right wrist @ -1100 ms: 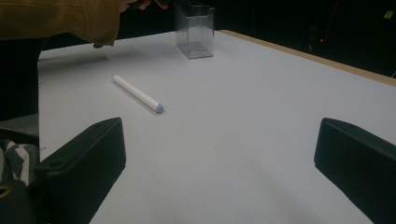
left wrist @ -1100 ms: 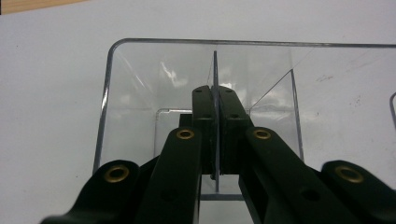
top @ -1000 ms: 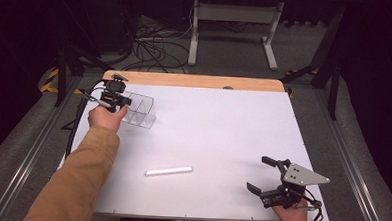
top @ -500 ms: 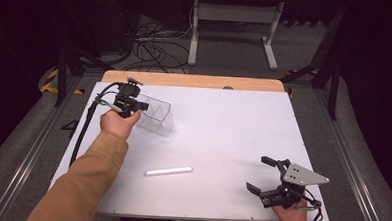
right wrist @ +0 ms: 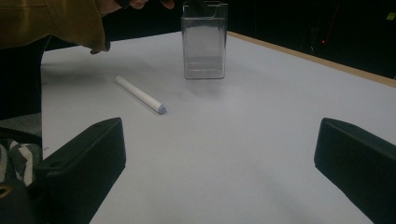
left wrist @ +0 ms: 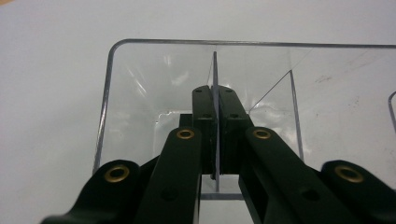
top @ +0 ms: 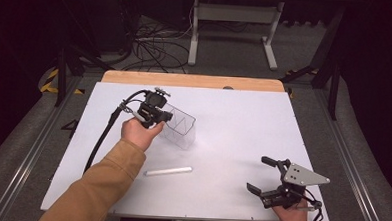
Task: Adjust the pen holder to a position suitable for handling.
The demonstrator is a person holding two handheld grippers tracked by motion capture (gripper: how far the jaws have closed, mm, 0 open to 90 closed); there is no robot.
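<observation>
Progress looks early: left hand-held gripper (top: 167, 117) is clamped on the rim of the clear box (top: 179, 130) mid-worktop (top: 243, 122), right hand-held gripper (top: 264, 174) sits wide open and idle, white stick (top: 168, 171) not yet picked up.

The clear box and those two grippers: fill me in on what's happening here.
A person works at a white table with a gripper in each hand. The left gripper is clamped on the wall of a clear plastic box with an inner divider, near the table's middle. The right gripper sits open at the near right edge, holding nothing. A white stick, possibly chalk, lies loose on the table nearer the person than the box.
</observation>
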